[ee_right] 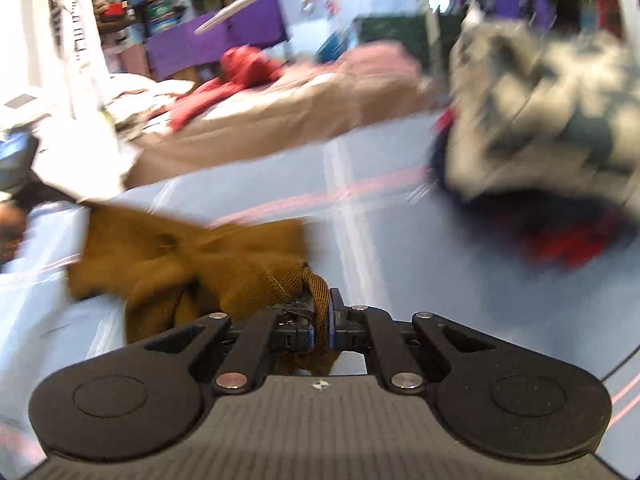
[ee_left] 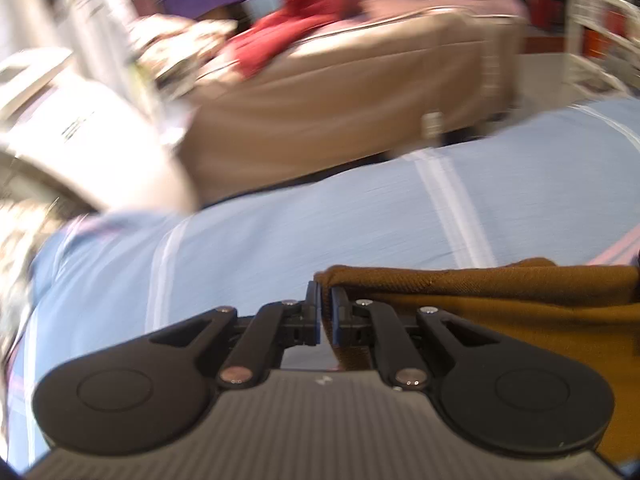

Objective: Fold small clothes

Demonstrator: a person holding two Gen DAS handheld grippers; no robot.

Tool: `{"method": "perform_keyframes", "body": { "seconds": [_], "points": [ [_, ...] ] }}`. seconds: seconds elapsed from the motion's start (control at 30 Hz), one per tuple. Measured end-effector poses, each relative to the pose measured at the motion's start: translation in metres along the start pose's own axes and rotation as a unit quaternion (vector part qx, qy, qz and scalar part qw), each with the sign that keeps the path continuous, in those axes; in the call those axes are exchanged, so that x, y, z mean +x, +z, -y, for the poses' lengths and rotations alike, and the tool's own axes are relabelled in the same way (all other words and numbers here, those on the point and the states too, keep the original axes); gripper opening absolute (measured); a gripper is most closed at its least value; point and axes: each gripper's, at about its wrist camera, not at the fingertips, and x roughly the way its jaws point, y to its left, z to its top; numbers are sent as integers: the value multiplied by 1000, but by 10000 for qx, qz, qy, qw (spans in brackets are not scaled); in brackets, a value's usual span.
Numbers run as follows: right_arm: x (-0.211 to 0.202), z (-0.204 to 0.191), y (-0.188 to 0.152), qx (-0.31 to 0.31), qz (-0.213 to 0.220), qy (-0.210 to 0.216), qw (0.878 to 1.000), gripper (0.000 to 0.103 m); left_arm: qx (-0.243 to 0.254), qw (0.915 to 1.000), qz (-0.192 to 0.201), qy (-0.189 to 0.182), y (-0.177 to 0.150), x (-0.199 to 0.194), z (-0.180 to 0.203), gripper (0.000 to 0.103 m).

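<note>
The left claw [ee_left: 325, 300] is closed, its jaws apparently pinching a cloth edge. The right claw [ee_right: 320, 308] is clamped tight, angled downward.

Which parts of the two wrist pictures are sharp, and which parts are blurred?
Left wrist view: the left gripper and the brown garment are sharp, the blue sheet is streaked. Right wrist view: the right gripper is sharp, the grey patterned cloth is smeared.

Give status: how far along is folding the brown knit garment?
Done: both grips set. The left hand-held gripper is shut on an edge of the brown knit garment; the right hand-held gripper pinches a bunched edge. In hand: the garment, crumpled on the light-blue striped sheet. Left: no fold visible yet.
</note>
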Motion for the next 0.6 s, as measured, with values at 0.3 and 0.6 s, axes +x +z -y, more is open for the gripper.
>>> {"method": "perform_keyframes", "body": {
  "seconds": [0.3, 0.6],
  "points": [
    [52, 23, 40, 1075, 83, 17, 9942, 99, -334, 9960, -660, 494, -75, -17, -93, 37],
    [54, -31, 9, -281, -30, -79, 9996, 103, 298, 9912, -391, -1230, -103, -23, 55, 103]
  ]
}}
